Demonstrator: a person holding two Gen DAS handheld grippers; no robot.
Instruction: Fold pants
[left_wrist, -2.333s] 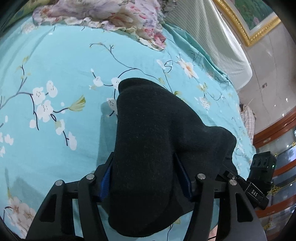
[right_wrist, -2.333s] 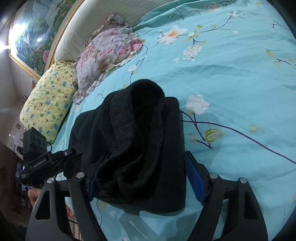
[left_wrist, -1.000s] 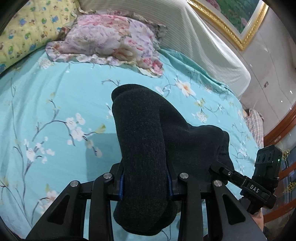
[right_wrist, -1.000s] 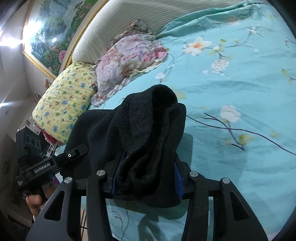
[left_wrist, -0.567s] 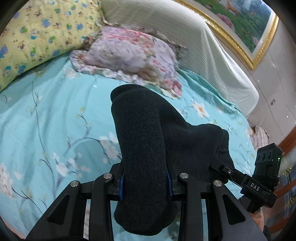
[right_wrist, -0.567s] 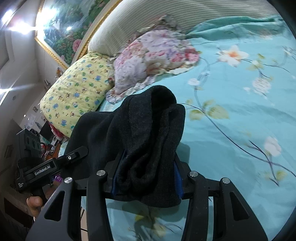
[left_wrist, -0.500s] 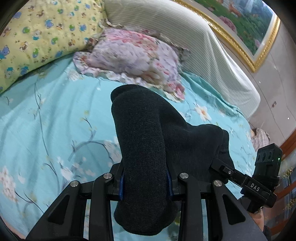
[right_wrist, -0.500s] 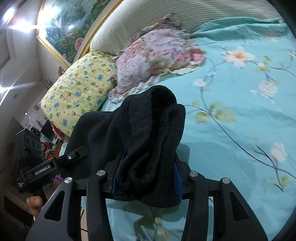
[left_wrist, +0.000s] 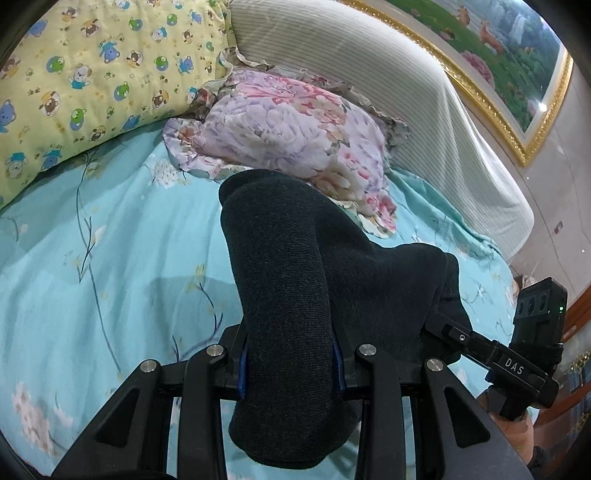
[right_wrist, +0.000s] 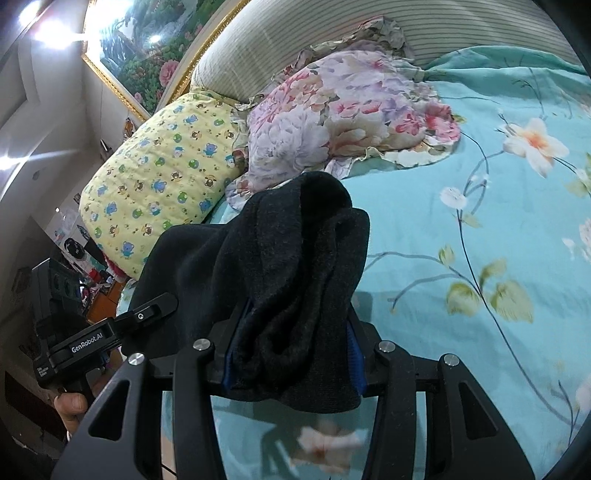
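The folded black pants (left_wrist: 288, 295) hang as a thick bundle between both grippers, lifted above the turquoise flowered bedsheet (left_wrist: 92, 258). My left gripper (left_wrist: 290, 365) is shut on one end of the bundle. My right gripper (right_wrist: 293, 354) is shut on the other end of the pants (right_wrist: 295, 280). The right gripper also shows at the right of the left wrist view (left_wrist: 491, 354), and the left gripper at the left of the right wrist view (right_wrist: 103, 336). The fingertips are hidden by cloth.
A floral pillow (left_wrist: 295, 136) and a yellow bear-print pillow (left_wrist: 85, 74) lie at the head of the bed, against a striped headboard (left_wrist: 388, 85). A gold-framed painting (left_wrist: 498, 55) hangs above. The bed edge and floor lie at the right (left_wrist: 565, 314).
Both grippers closed on the pants bundle, lifted it off the sheet and carried it toward the pillows at the head of the bed.
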